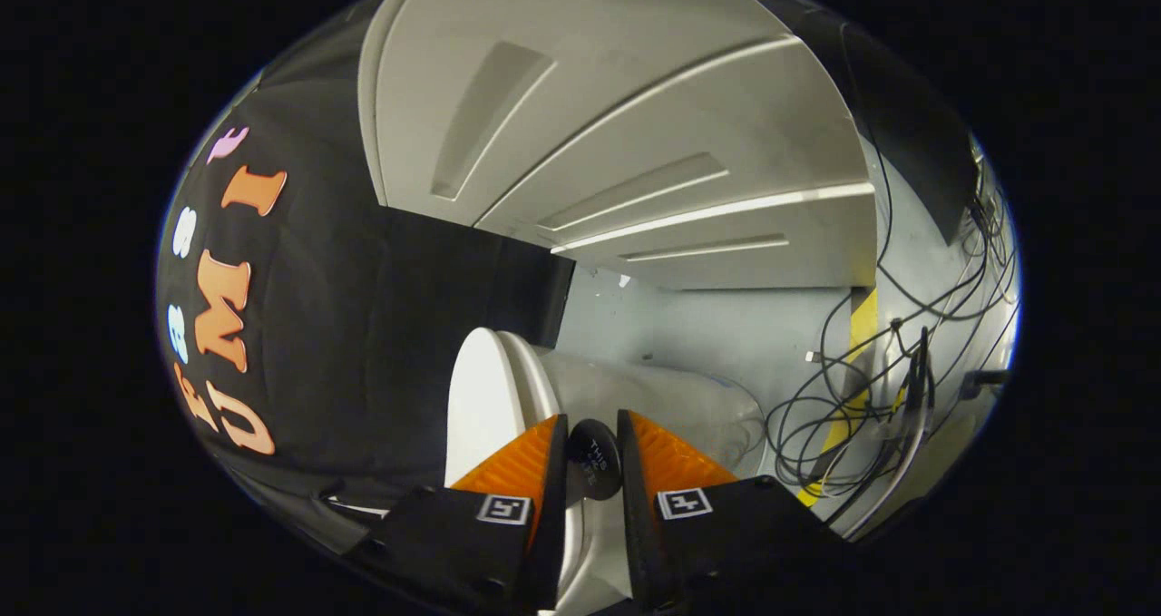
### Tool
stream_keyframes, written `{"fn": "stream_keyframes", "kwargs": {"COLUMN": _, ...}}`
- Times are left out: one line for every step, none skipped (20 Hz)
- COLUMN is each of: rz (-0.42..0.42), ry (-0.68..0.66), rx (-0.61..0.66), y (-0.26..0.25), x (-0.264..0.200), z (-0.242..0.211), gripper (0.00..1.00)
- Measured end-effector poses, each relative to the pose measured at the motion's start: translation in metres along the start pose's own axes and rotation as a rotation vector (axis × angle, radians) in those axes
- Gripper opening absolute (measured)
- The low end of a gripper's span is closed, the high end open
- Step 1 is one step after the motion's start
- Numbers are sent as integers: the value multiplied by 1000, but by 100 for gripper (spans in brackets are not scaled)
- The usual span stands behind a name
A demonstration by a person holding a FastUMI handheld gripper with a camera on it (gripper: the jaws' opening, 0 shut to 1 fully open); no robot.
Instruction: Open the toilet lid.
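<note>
Nearest, we see the tongs [593,457] with their two orange fingers [517,462] pressed on either side of a round black knob [594,464], gripping it. The knob sits at the edge of the white lid [476,407], which stands raised just beyond the fingers. Behind it we see the pale toilet [671,407]. Farther off, black cables [871,389] hang against a light wall [726,326].
</note>
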State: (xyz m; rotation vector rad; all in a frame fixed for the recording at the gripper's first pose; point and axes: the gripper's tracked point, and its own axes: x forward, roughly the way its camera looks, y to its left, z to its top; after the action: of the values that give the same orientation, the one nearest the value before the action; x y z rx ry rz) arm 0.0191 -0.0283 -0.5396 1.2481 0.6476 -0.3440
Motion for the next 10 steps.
{"fn": "stream_keyframes", "kwargs": {"rz": 9, "ry": 0, "rx": 36, "y": 0, "x": 0, "z": -1, "gripper": 39}}
{"fn": "stream_keyframes", "kwargs": {"rz": 19, "ry": 9, "rx": 50, "y": 4, "x": -3, "z": 0, "gripper": 32}}
{"fn": "stream_keyframes", "kwargs": {"rz": 32, "ry": 11, "rx": 54, "y": 7, "x": -4, "z": 1, "gripper": 32}}
{"fn": "stream_keyframes", "kwargs": {"rz": 35, "ry": 14, "rx": 50, "y": 10, "x": -6, "z": -1, "gripper": 23}}
{"fn": "stream_keyframes", "kwargs": {"rz": 31, "ry": 15, "rx": 36, "y": 11, "x": -9, "z": -3, "gripper": 23}}
{"fn": "stream_keyframes", "kwargs": {"rz": 31, "ry": 19, "rx": 26, "y": 12, "x": -9, "z": -4, "gripper": 23}}
{"fn": "stream_keyframes", "kwargs": {"rz": 32, "ry": 22, "rx": 48, "y": 15, "x": -13, "z": -5, "gripper": 23}}
{"fn": "stream_keyframes", "kwargs": {"rz": 29, "ry": 26, "rx": 51, "y": 18, "x": -13, "z": -4, "gripper": 10}}
{"fn": "stream_keyframes", "kwargs": {"rz": 29, "ry": 17, "rx": 43, "y": 21, "x": -18, "z": -3, "gripper": 10}}
{"fn": "stream_keyframes", "kwargs": {"rz": 30, "ry": 9, "rx": 22, "y": 25, "x": -18, "z": -3, "gripper": 10}}
